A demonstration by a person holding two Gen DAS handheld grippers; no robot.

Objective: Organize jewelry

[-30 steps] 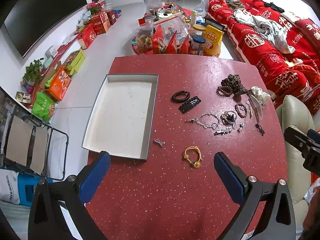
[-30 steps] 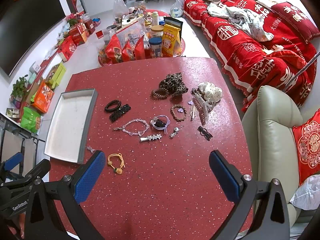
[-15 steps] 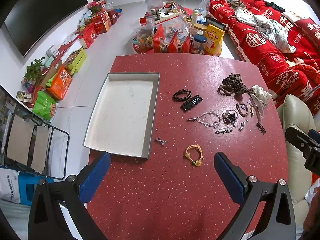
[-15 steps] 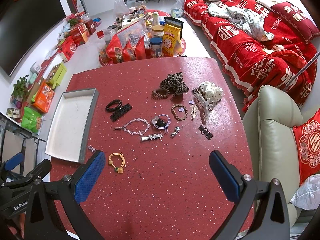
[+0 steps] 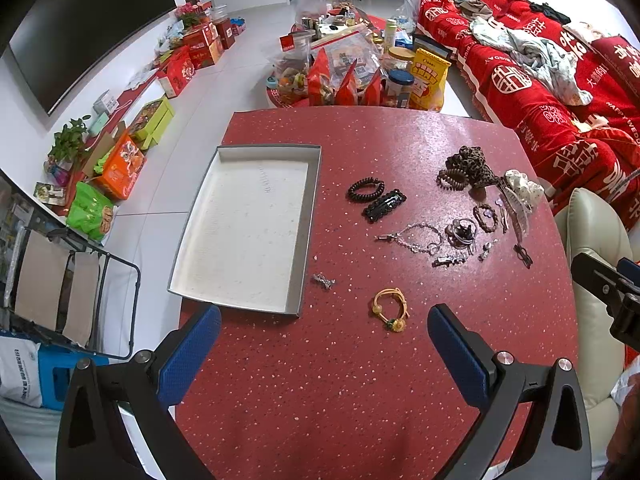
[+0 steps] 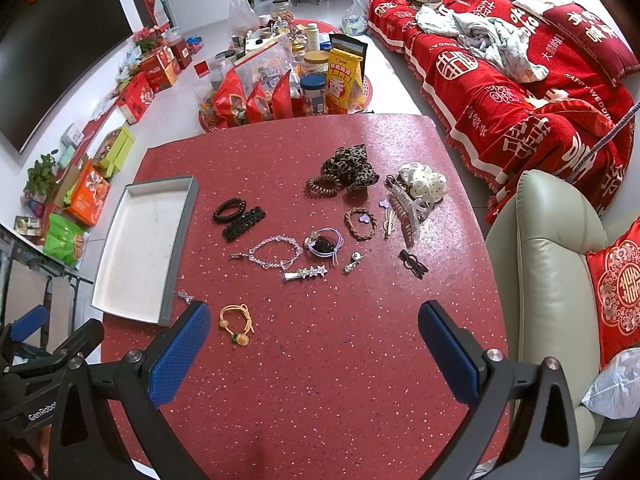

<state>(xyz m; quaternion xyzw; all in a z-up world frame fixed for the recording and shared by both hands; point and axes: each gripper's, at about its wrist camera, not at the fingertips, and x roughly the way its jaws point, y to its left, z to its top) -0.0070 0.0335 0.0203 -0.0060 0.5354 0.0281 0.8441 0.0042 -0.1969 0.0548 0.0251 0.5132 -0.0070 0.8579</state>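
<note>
Left wrist view: the left gripper (image 5: pixel 324 344) hangs with jaws spread and empty; the tray (image 5: pixel 308 216) holds nothing, so sorting seems unstarted.

Right wrist view: the right gripper (image 6: pixel 314 340), jaws released, faces the yellow bracelet (image 6: pixel 236 322) just right of the tray, probably the first pickup.

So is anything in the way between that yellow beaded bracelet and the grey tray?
Almost nothing. The yellow bracelet lies on bare red table, apart from the tray. Only a small silver trinket sits between them, beside the tray's near corner. Both grippers hover open above.
</note>
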